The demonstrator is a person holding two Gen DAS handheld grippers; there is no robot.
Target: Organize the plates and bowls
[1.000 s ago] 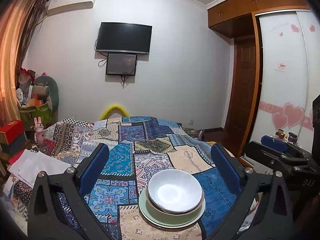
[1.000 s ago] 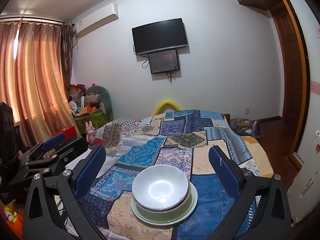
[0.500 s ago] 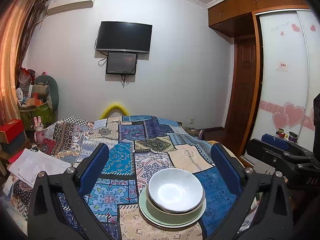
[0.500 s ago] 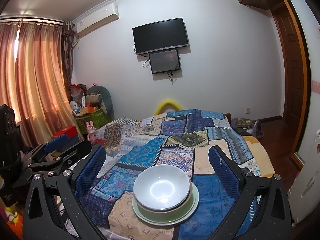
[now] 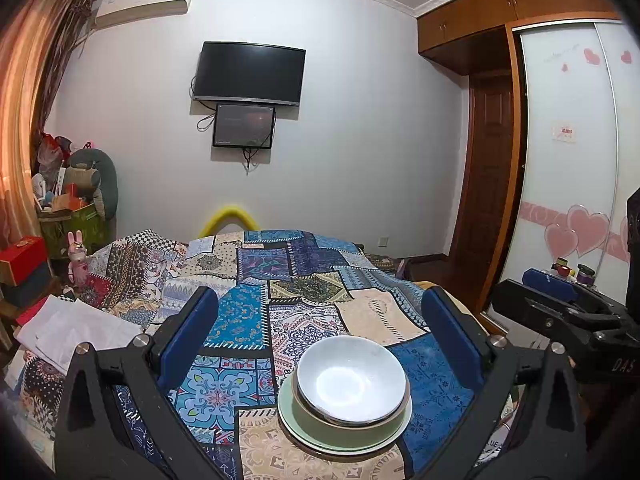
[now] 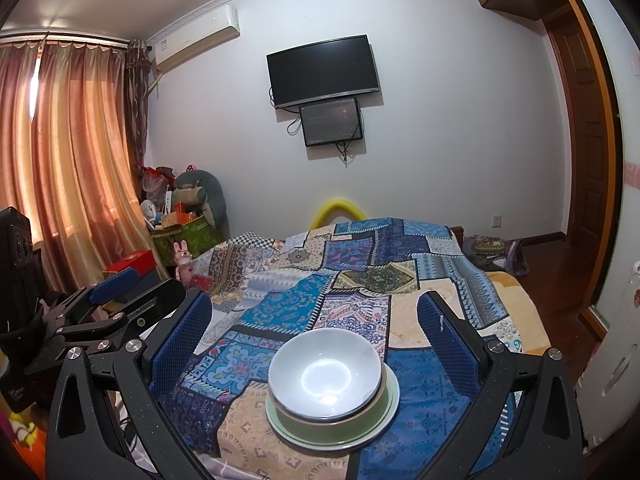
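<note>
Both tools gape wide, holding nothing: the left tool [image 5: 320, 336] and right tool [image 6: 314, 328] frame a white bowl [image 5: 351, 382] nested in a green bowl [image 5: 320, 420] on a plate [image 5: 292, 426], lower centre, on the patchwork bed [image 5: 240, 308]. A TV [image 5: 249, 73] hangs beyond.

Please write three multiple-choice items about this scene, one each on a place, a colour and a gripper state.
1. Where does the stack of dishes stand?
A. on the patchwork bedspread
B. on the wooden floor
C. on a wall shelf

2. What colour is the top bowl?
A. red
B. white
C. black

3. How are the two grippers?
A. both shut on the stack
B. one holds a plate
C. both open and empty

Answers:
1 A: the green plate lies on the patchwork bedspread.
2 B: the white bowl sits nested in a green bowl.
3 C: the left gripper and the right gripper show fingers spread wide, clear of the dishes.
</note>
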